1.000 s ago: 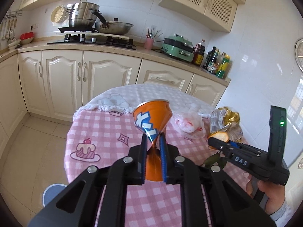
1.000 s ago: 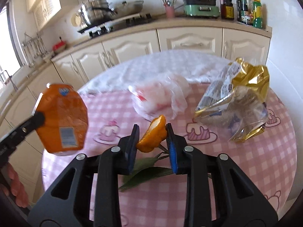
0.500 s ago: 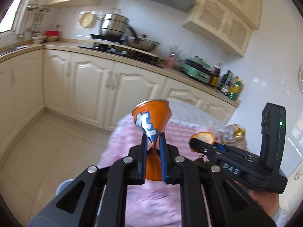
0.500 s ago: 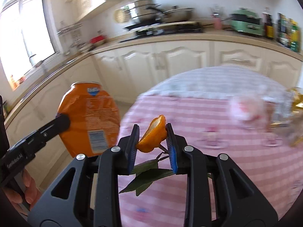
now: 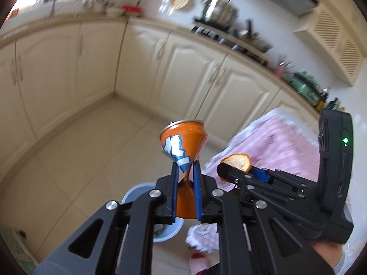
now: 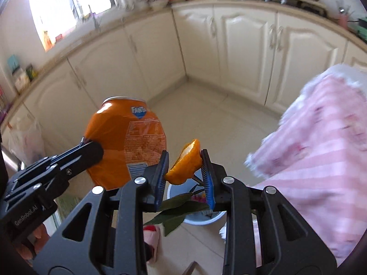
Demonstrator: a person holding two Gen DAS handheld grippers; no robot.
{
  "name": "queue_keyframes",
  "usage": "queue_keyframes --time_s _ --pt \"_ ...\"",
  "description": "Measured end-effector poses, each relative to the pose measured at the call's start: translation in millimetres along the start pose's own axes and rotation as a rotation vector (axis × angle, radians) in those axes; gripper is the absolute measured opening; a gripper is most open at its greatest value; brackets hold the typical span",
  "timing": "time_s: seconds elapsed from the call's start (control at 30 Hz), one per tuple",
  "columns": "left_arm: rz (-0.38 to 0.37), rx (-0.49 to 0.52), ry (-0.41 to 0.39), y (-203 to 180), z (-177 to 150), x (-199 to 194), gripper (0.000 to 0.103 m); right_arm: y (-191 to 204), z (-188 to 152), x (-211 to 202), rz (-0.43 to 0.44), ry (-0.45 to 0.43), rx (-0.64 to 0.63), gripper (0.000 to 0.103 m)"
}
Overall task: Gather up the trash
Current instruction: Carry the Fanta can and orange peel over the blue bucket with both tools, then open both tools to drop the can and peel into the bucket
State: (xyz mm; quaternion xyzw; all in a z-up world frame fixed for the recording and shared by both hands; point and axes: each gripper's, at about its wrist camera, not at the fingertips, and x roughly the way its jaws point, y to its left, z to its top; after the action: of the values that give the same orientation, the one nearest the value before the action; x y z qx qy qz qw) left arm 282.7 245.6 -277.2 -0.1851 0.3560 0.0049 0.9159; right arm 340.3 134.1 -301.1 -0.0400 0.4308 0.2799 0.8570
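Can (image 5: 183,146): orange, squashed thin in middle, long axis near straight up, silver top toward 12 o'clock. Left gripper (image 5: 186,190) clamped tight on can's pinched waist, above floor. Orange peel (image 6: 185,166): pinched between right gripper (image 6: 185,178) pads, pointed end toward 1 o'clock, green leaves (image 6: 174,213) hanging at 6 o'clock. Bin (image 6: 199,217): blue, round, on floor below both grippers; some bits inside, too blurry to tell. Pink table (image 6: 321,160) at 3 o'clock.

Daylight floods in from a blown-out window (image 6: 68,2) at upper left. Background motion-blurred; fisheye bends edges, corners vignetted black.
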Motion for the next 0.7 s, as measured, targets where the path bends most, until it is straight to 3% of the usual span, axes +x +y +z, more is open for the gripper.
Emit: queue_keyframes --time_s 0.2,0.33,0.6,0.7 --pt "0.062 -0.031 0.181 37 -30 84 0.011 -13 -28 83 -0.035 0.140 0.021 0.028" --pt "0.057 -0.052 0.291 46 -44 134 0.011 -43 -46 136 -0.060 0.224 0.099 0.028" --pt "0.032 -0.067 0.424 55 -56 212 0.013 -84 -70 180 -0.089 0.300 0.189 0.028" --pt "0.029 -0.101 0.473 57 -60 228 0.023 -90 -71 190 -0.076 0.314 0.211 0.029"
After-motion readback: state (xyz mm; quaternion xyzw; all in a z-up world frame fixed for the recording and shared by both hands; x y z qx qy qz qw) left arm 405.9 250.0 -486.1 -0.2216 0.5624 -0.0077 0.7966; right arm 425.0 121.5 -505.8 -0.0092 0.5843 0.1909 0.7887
